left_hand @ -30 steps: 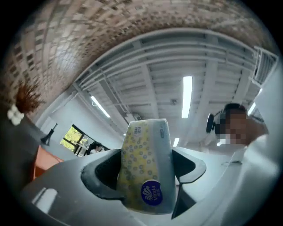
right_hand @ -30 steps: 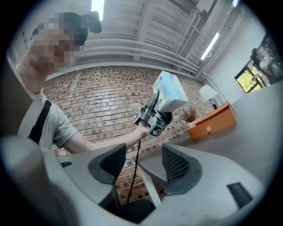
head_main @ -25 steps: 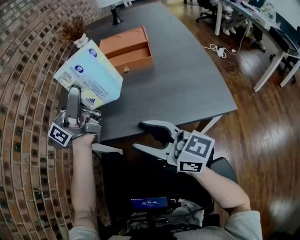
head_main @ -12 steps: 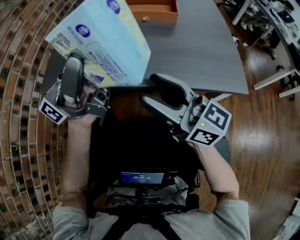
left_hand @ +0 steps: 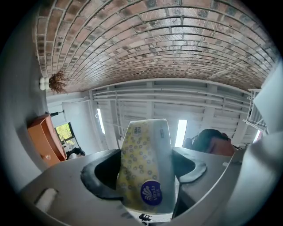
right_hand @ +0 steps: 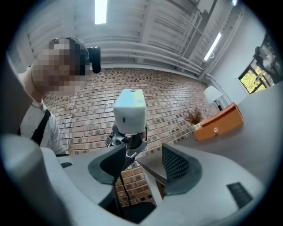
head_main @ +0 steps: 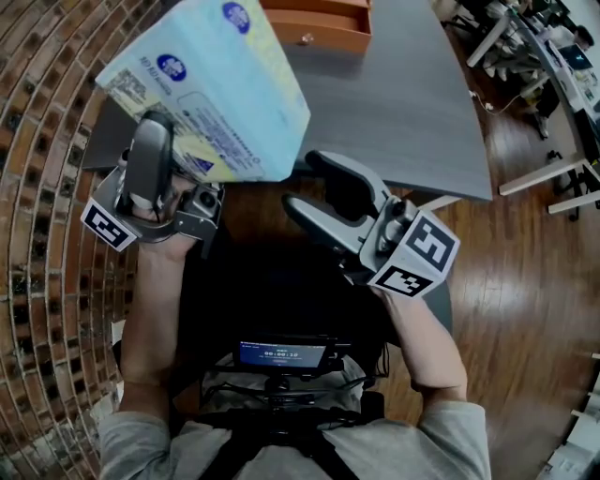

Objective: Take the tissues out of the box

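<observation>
- Brick wall (head_main: pixel 42 281): fills the left edge of the head view, beside the person's left forearm.
- Left gripper (head_main: pixel 173 141): raised in the person's left hand, with its marker cube (head_main: pixel 105 228) at the rear, toward the person.
- Left gripper jaws: clamped on one end of the tissue pack (head_main: pixel 206 89). The left gripper view shows both pads pressed on opposite faces of the pack.
- Tissue pack: off the table, held in the air and tilted, with its free end pointing up and away from the person. In the head view it overlaps the near left part of the table. It is a soft wrapper, pale blue and yellow, with round dark blue logos. The right gripper view shows it end-on, directly above the left gripper.
- Orange drawer unit (head_main: pixel 323 28): on the table beyond the pack, with a small round knob on its front.
- Right gripper (head_main: pixel 309 183): level with the table's near edge, just to the right of the pack and apart from it. Its marker cube (head_main: pixel 417 255) faces the camera.
- Right gripper jaws: apart, with no contact on the pack. Only the table edge and brick wall show through the gap.
- Table (head_main: pixel 403 103): dark grey top, extending up and to the right.
- Wood floor (head_main: pixel 525 281): to the right of the table.
- White desks (head_main: pixel 553 56): at the upper right.
</observation>
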A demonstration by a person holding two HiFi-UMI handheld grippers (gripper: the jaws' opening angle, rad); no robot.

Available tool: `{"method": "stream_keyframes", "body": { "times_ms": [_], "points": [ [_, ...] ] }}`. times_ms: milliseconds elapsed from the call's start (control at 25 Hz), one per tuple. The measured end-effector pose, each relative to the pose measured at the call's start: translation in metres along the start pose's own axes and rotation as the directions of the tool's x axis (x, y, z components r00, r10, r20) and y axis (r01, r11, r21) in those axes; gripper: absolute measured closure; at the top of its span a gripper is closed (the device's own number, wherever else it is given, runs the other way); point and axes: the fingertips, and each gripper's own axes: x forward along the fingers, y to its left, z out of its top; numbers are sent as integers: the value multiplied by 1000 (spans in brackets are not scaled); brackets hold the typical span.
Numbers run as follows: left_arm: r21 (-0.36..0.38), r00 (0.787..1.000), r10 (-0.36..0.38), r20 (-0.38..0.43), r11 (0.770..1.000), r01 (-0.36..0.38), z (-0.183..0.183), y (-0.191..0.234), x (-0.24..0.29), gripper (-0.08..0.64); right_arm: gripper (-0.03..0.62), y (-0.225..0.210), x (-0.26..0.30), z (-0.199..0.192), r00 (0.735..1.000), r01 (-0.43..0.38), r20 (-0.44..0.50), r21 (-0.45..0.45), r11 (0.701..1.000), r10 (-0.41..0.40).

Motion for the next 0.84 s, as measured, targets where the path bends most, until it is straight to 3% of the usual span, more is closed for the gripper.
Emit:
{"method": "stream_keyframes", "body": {
  "times_ms": [840],
  "points": [
    [-45,1000,-1,26,999,2,-14,-10,-3,204,336,10,-3,-8,1000,-9,-25,8,1000,9]
  ]
}}
